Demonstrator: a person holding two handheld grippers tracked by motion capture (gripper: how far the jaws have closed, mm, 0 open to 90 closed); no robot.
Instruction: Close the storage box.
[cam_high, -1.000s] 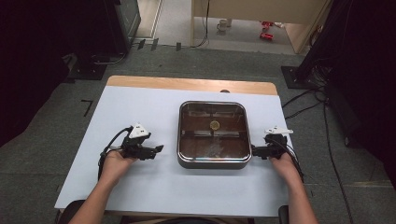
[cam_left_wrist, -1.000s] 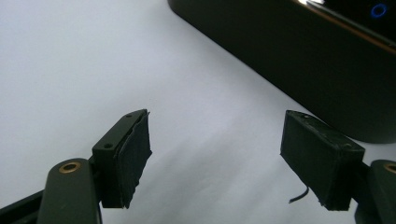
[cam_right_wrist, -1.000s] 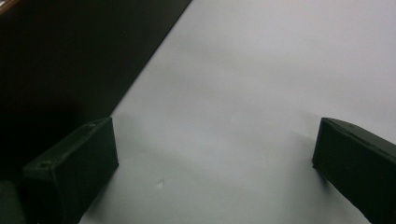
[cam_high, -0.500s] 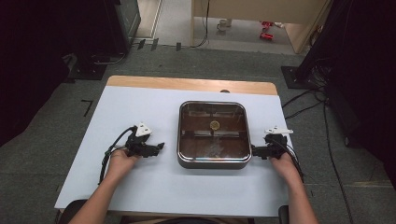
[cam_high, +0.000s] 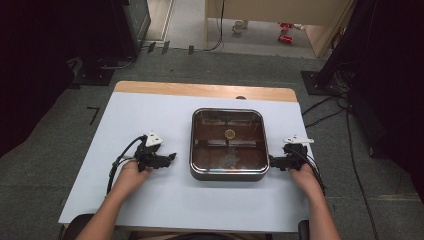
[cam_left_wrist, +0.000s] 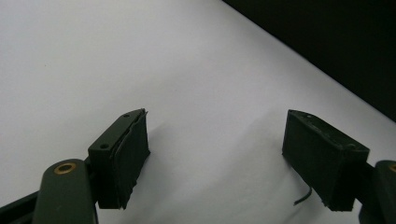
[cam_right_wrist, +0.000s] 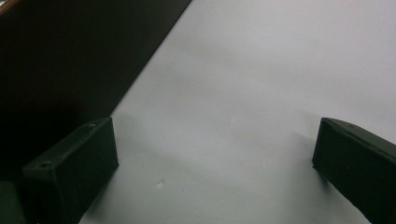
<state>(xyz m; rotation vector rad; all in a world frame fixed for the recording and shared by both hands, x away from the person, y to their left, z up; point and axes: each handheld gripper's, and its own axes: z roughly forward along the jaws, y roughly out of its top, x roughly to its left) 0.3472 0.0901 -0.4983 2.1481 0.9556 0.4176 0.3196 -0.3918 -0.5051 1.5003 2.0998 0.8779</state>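
A square dark pan (cam_high: 229, 167) with a shiny metal rim sits in the middle of the white table, with a small round knob (cam_high: 230, 133) at its centre. My left gripper (cam_high: 170, 157) lies on the table a short way left of the pan, pointing at it. In the left gripper view, the left gripper (cam_left_wrist: 217, 154) stands open over bare white table, the dark pan side (cam_left_wrist: 336, 42) beyond it. My right gripper (cam_high: 273, 161) rests right at the pan's right edge. The right gripper (cam_right_wrist: 215, 158) is open with nothing between its jaws, the pan wall (cam_right_wrist: 70, 56) close at its left.
The white table top (cam_high: 150, 200) has a wooden strip (cam_high: 200, 90) along its far edge. Cables trail from both grippers. Dark stands and cables lie on the grey floor (cam_high: 350, 130) around the table.
My left gripper has crept slightly toward the pan. The right gripper has hardly moved. Both stay open.
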